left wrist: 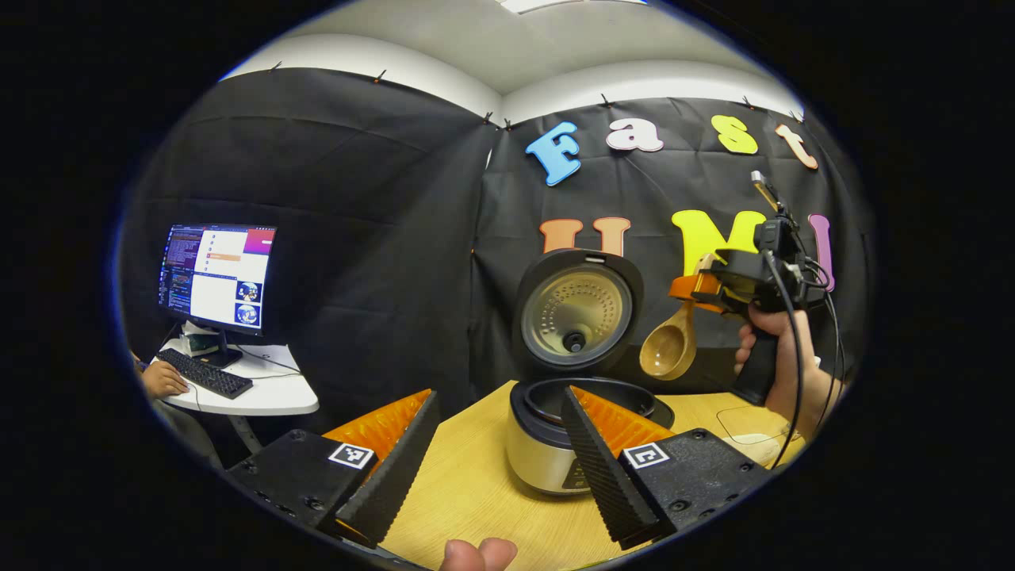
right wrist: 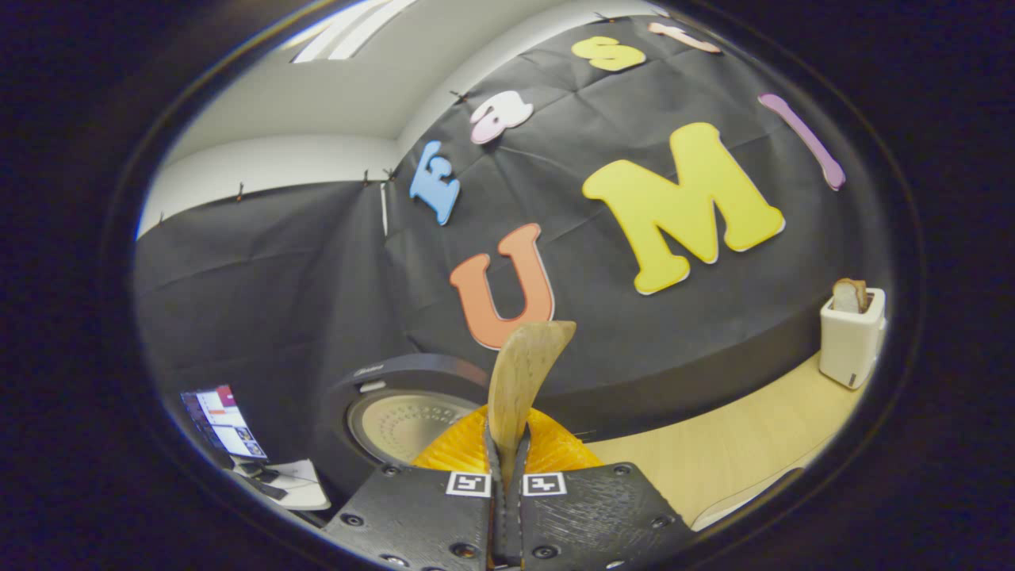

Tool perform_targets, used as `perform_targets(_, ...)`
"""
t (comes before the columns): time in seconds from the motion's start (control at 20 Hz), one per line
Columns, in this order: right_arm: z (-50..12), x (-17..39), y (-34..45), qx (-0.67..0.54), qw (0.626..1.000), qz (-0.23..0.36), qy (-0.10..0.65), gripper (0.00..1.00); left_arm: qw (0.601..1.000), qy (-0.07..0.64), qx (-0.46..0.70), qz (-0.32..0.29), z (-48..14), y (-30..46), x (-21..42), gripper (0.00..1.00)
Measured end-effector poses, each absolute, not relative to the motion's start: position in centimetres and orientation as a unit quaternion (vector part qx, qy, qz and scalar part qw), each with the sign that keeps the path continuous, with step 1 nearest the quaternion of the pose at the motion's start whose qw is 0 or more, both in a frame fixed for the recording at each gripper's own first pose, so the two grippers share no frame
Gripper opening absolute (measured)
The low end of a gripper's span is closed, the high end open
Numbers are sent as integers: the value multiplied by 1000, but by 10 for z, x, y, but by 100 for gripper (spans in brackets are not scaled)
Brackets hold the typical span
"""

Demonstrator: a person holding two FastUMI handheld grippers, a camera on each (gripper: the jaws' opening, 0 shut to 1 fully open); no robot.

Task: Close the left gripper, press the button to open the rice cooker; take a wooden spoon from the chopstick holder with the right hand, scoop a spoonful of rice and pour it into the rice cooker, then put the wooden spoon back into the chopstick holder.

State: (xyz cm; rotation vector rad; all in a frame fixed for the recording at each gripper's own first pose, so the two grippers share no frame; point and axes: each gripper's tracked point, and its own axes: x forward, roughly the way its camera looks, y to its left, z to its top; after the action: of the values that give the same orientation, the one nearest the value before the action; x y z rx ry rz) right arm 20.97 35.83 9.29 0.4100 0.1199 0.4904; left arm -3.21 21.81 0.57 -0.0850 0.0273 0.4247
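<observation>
The rice cooker [left wrist: 547, 452] stands on the wooden table [left wrist: 468, 492] with its lid [left wrist: 575, 317] raised upright and the inner pot showing. My left gripper [left wrist: 499, 396] is open just in front of it, with nothing between its fingers. To the cooker's right, a hand holds my right gripper [left wrist: 698, 289] in the air, shut on the wooden spoon [left wrist: 670, 345]. The spoon's bowl hangs down and looks empty. In the right gripper view, the right gripper [right wrist: 507, 444] clamps the spoon's handle [right wrist: 523, 373], and the cooker lid [right wrist: 404, 420] lies below left. The white chopstick holder [right wrist: 852, 333] stands at the table's far right.
A monitor [left wrist: 218, 274] and a keyboard [left wrist: 204, 373] sit on a white side desk [left wrist: 270, 396] at the left, with a person's hand on it. A pale object [left wrist: 753, 448] lies on the table under the right arm. A thumb [left wrist: 476, 553] shows at the bottom edge.
</observation>
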Motion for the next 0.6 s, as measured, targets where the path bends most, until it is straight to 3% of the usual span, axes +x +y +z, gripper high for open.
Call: perform_targets(0.6,128,196,56,251,964,87,16,1,994,7,-35,105,27,80,15,98)
